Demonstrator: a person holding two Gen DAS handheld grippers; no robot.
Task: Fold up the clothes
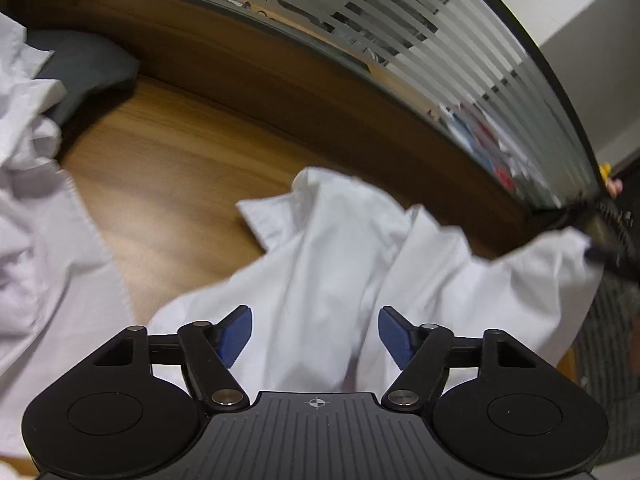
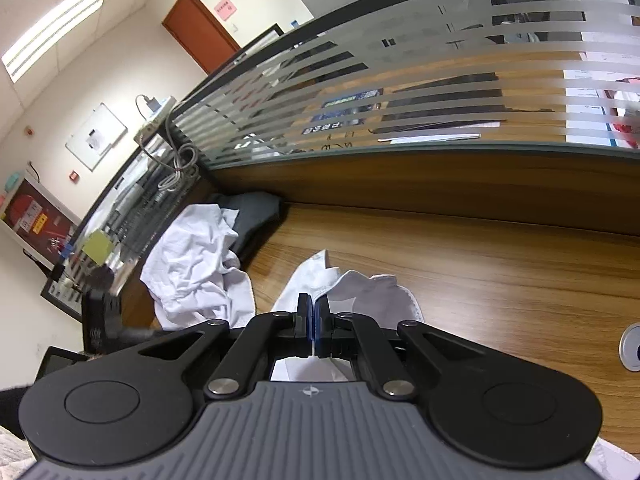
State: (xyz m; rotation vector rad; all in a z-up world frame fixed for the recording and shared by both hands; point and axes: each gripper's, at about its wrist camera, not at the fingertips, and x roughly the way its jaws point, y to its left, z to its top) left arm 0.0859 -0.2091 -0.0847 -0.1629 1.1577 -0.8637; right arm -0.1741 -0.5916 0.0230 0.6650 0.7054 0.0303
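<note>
A white shirt (image 1: 344, 264) lies crumpled on the wooden desk (image 1: 172, 184), its collar pointing away. My left gripper (image 1: 315, 332) is open just above the shirt, blue pads on either side of a fold, holding nothing. The right gripper shows at the right edge of the left wrist view (image 1: 608, 256), pinching the shirt's far corner. In the right wrist view my right gripper (image 2: 312, 322) is shut on the white shirt (image 2: 360, 292), with cloth bunched around the pads.
A pile of white clothes (image 2: 196, 256) and a dark grey garment (image 2: 252, 212) lie at the desk's left end, also in the left wrist view (image 1: 28, 200). A wood and striped-glass partition (image 2: 440, 92) runs along the back. A cable grommet (image 2: 632, 346) sits at the right.
</note>
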